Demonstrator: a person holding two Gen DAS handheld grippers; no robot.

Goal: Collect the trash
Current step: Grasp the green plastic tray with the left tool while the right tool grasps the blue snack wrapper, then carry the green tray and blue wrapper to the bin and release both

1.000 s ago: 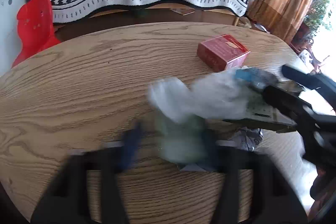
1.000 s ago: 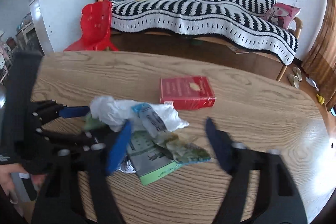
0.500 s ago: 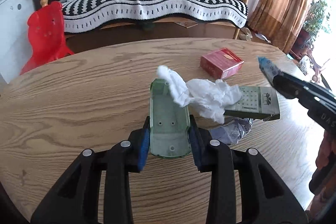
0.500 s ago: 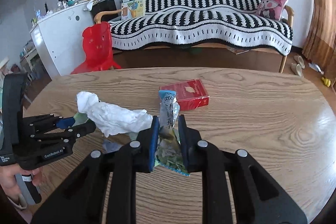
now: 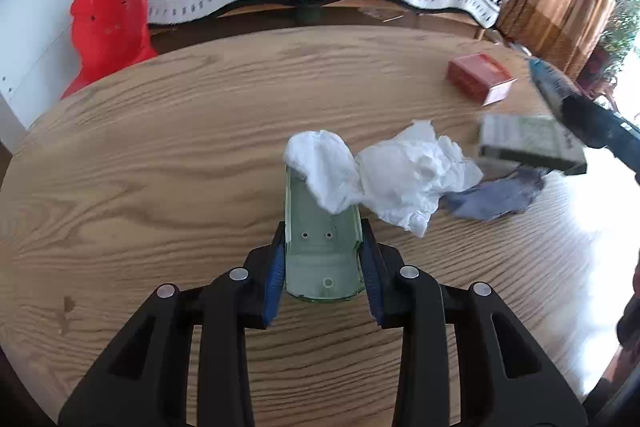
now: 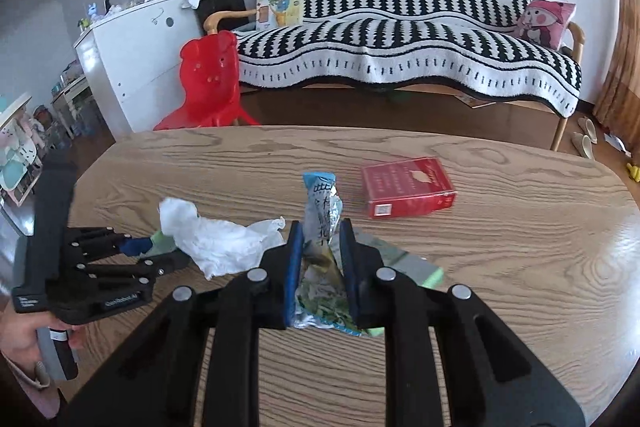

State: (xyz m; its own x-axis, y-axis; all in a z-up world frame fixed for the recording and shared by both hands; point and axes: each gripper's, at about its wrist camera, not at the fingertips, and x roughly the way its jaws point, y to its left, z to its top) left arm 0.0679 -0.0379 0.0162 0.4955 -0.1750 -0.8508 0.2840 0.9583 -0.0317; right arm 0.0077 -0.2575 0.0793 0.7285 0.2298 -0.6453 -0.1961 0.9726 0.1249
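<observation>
Already the snack wrapper (image 6: 322, 227) stood pinched in the right gripper (image 6: 320, 267), whose jaws had just been closing on it; the left gripper (image 5: 322, 267) clamped a pale green tray (image 5: 322, 251) under crumpled tissue (image 5: 384, 179). Pickup seemed done; next, likely a bin, unseen beyond the worktop (image 5: 160, 167).

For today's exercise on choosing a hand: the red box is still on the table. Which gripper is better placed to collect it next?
Probably right: the red box lies nearer the right gripper, though both grippers are already full, with a wrapper and a green tray.
</observation>
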